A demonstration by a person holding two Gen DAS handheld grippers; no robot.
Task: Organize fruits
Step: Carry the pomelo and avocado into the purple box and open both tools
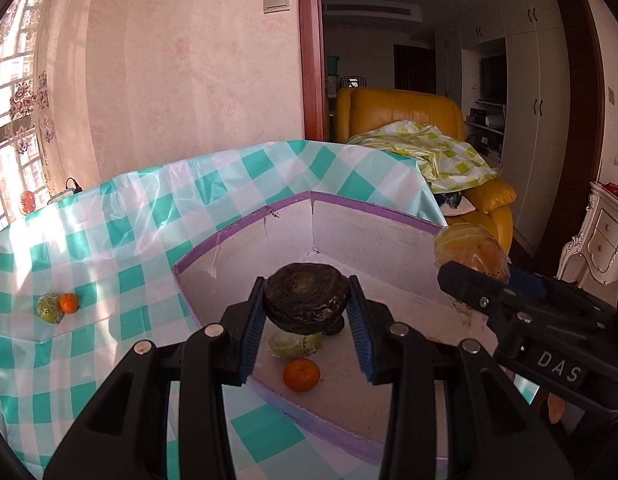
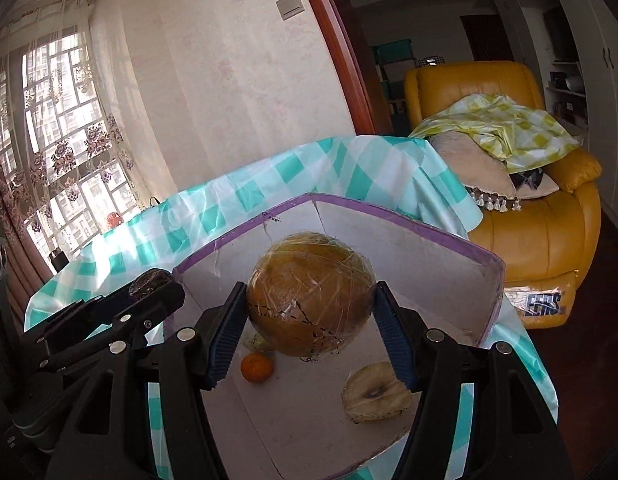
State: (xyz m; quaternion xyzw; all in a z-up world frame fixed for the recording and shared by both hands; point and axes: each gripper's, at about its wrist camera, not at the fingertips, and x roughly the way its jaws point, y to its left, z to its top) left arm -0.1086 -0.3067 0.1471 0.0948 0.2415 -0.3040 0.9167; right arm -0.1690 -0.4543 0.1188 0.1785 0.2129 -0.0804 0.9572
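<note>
My left gripper (image 1: pixel 307 314) is shut on a dark, wrinkled flat fruit (image 1: pixel 305 298), held above the white box with purple rim (image 1: pixel 245 224). My right gripper (image 2: pixel 309 320) is shut on a big yellow-brown round fruit wrapped in film (image 2: pixel 311 292), also over the box (image 2: pixel 393 208). On the box floor lie a small orange (image 1: pixel 301 375) (image 2: pixel 256 367), a pale green fruit (image 1: pixel 295 345) and a halved pale fruit (image 2: pixel 376 394). Out on the cloth at the left sit another orange (image 1: pixel 69 303) and a green fruit (image 1: pixel 49 308). The right gripper shows at the right of the left wrist view.
The table wears a teal-and-white checked cloth (image 1: pixel 121 240). A pink wall and a curtained window (image 2: pixel 61 140) stand behind it. To the right are a yellow armchair (image 2: pixel 541 216) with a yellow-green cloth, and a white cabinet (image 1: pixel 589 240).
</note>
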